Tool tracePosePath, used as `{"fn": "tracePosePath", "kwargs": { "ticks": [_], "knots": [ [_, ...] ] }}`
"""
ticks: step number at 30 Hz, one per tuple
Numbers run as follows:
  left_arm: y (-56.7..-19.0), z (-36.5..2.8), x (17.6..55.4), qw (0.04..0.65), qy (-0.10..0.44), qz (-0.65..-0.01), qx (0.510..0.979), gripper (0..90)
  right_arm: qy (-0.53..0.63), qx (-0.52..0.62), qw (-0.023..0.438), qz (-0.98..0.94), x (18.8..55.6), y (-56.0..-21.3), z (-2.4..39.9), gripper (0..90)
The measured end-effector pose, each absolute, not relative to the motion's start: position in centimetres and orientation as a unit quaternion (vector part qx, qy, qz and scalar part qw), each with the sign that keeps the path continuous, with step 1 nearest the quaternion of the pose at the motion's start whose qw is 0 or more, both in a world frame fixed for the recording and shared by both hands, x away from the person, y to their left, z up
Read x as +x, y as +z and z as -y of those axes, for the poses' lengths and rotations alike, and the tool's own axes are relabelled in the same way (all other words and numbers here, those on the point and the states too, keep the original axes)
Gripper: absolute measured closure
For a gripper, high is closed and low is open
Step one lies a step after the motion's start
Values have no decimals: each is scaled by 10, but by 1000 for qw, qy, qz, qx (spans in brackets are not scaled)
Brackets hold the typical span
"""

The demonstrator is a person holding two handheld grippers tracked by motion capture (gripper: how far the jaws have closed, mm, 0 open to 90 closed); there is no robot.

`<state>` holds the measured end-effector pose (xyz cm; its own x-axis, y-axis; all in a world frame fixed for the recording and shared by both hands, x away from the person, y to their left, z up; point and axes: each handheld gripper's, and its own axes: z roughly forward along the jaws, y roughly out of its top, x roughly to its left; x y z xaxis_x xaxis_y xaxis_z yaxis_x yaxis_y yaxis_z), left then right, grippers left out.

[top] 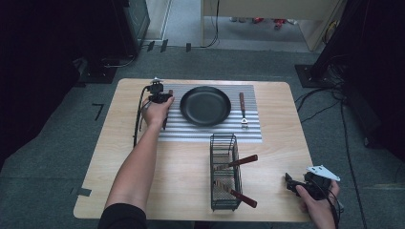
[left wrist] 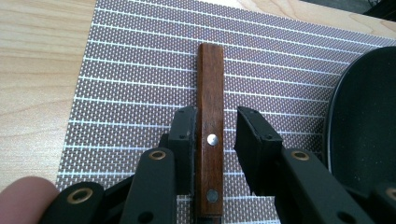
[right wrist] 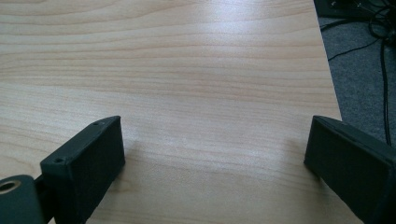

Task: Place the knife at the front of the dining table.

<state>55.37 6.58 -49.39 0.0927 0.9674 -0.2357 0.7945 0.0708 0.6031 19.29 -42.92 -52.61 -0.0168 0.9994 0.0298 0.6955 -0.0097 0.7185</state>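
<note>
Wooden handle [left wrist: 210, 140] with two rivets is the thing in play here, some knife or similar piece of cutlery lying flat on the striped placemat [left wrist: 140, 84], just left of the black pan [top: 205, 106]. In the left gripper view the left gripper [left wrist: 215, 135] straddles it: one of the fingers [left wrist: 183, 140] sits right against the handle's side, the other stands off with a visible gap of mat showing between pad and wood. So the fingers are parted around it rather than clamped, and I'd call this a release: the piece is down on the mat and being let go.

The right gripper [top: 293, 183] is parked at the near right corner of the tabletop [top: 191, 191], fingers spread wide over bare wood, nothing between them.

The wire basket [top: 224, 174] in the middle holds two more wooden-handled pieces [top: 241, 162], and a fork-type thing [top: 243, 110] lies to the right of the pan. Looks like a place setting getting laid out from the basket.

Next move, I reckon: open the left fingers a bit more and lift straight up so neither pad drags the handle crooked, then go back to the basket for another piece. The touching finger is the one that could nudge it.
</note>
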Motion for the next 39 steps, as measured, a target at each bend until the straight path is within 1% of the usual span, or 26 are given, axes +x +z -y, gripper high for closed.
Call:
{"fn": "tracePosePath", "kwargs": {
  "ticks": [5,8,9,10,11,12,14,15,17,18,19,20,21,22,25,29,32,33,34,37,39],
  "knots": [
    [-494,-67,554,314,133,-663,667,689,288,650,264,-652,193,-526,429,46],
    [-492,-69,553,316,136,-661,667,669,288,650,264,-652,193,-526,429,46],
    [-491,-71,552,319,141,-661,664,591,288,649,264,-652,193,-526,429,46],
    [-490,-73,552,327,144,-660,661,591,288,649,264,-652,193,-526,429,46],
    [-489,-75,551,344,140,-659,654,554,288,650,264,-652,193,-526,429,46],
    [-487,-76,551,360,141,-656,648,508,288,649,264,-652,193,-526,429,46],
    [-483,-78,548,364,158,-651,648,402,288,650,264,-652,193,-526,429,46],
    [-477,-80,545,374,167,-649,641,367,288,649,264,-652,193,-526,429,46],
    [-474,-80,543,373,174,-648,641,312,288,649,264,-653,193,-526,429,46],
    [-471,-80,542,368,177,-649,642,312,288,649,264,-653,193,-526,429,46],
    [-464,-82,540,369,161,-651,643,276,288,648,265,-653,193,-526,429,46],
    [-464,-82,540,369,161,-651,643,252,288,648,265,-653,193,-526,429,46],
    [-461,-83,540,376,151,-651,642,252,288,649,265,-653,193,-526,429,46],
    [-458,-84,539,378,147,-652,641,186,288,648,265,-653,193,-526,429,46],
    [-450,-86,536,380,148,-648,643,161,288,648,265,-653,193,-526,429,46],
    [-442,-87,530,385,145,-642,647,50,288,648,265,-653,193,-526,429,46],
    [-436,-87,524,390,141,-635,651,24,288,648,265,-653,193,-526,429,46],
    [-434,-87,522,382,145,-633,658,2,288,648,265,-653,193,-526,429,46],
    [-432,-87,520,372,157,-635,659,0,288,648,265,-653,193,-526,429,46],
    [-424,-92,514,388,161,-632,651,0,288,648,265,-653,193,-526,429,46],
    [-418,-95,507,399,159,-622,655,0,288,648,265,-653,193,-526,429,46]
  ]
}}
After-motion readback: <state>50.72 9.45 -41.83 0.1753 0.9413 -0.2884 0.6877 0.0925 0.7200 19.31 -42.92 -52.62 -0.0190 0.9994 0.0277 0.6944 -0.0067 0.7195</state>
